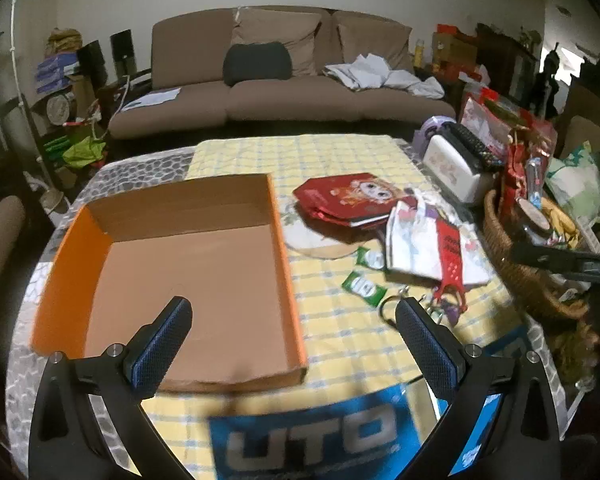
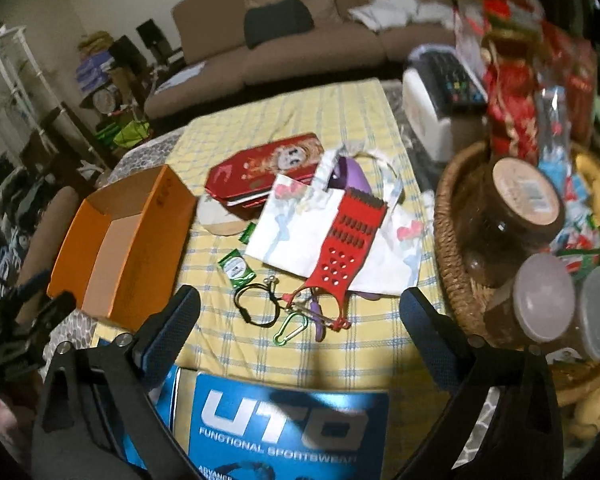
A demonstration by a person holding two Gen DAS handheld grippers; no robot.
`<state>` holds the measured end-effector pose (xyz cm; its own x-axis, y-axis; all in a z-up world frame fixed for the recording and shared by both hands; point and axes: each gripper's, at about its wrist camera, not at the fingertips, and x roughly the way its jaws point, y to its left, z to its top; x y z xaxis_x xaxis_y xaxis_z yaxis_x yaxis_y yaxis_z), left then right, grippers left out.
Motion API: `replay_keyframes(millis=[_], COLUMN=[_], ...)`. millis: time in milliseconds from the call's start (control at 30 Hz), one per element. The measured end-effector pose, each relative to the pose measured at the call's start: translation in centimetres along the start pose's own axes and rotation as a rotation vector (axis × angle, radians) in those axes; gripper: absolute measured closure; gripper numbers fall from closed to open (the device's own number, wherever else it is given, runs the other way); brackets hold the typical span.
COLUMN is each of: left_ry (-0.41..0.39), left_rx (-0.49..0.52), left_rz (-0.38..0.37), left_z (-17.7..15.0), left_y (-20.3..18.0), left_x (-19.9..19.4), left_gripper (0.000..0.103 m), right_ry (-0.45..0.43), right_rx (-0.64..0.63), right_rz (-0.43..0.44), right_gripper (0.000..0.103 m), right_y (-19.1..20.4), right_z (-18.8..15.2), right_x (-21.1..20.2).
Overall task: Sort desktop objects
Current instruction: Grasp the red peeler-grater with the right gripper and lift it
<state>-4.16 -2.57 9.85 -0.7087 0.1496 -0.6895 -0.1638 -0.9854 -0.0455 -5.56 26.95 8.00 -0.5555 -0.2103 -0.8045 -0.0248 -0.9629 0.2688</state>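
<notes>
An empty orange cardboard box lies on the yellow checked cloth at the left. My left gripper is open and empty above the box's near right corner. My right gripper is open and empty above a black cord loop and a green carabiner. Beyond lie a red grater on a white printed bag, a red cartoon tin and green packets.
A blue UTO box lies at the near table edge. A wicker basket with jars and snacks stands at the right. A white box with a remote sits behind. A brown sofa is beyond the table.
</notes>
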Motion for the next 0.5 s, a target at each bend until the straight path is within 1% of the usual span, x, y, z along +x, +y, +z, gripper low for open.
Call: replay_keyframes(millis=[67,133,200,233,300,400,500], left_ry=[-0.005,-0.003,-0.004,-0.004,-0.005,-0.013,-0.012], left_rx=[-0.010,-0.015,-0.010,-0.006,0.002,0.024,0.030], left_rz=[-0.016,-0.030,-0.038,-0.043,-0.040,-0.037,-0.044], left_z=[0.1,0.2,0.2,0.2,0.2,0.2,0.1], left_y=[-0.4,-0.6,-0.8,-1.0,-1.0,-0.9,-0.8], left_x=[0.3,0.6,0.7,0.8,0.9,0.9,1.0], left_gripper=[0.000,0.000,0.000,0.000,0.000,0.000,0.000], right_ry=[0.030,0.045,0.056,0.065,0.095,0.132,0.145], right_rx=[0.045,0.070,0.089,0.096,0.101,0.119,0.143], right_rz=[0.002,-0.026,-0.069,-0.083,-0.117,-0.143,-0.195], right_gripper=[0.011,0.017,0.031,0.033,0.033,0.033,0.033], right_y=[-0.6,-0.9,-1.1,-1.3,-1.3,-1.5,-1.9], right_z=[0.3,0.5,0.9,1.2,1.6,1.9,2.0], right_x=[2.0,3.8,5.4,6.4,8.2,10.1,11.3])
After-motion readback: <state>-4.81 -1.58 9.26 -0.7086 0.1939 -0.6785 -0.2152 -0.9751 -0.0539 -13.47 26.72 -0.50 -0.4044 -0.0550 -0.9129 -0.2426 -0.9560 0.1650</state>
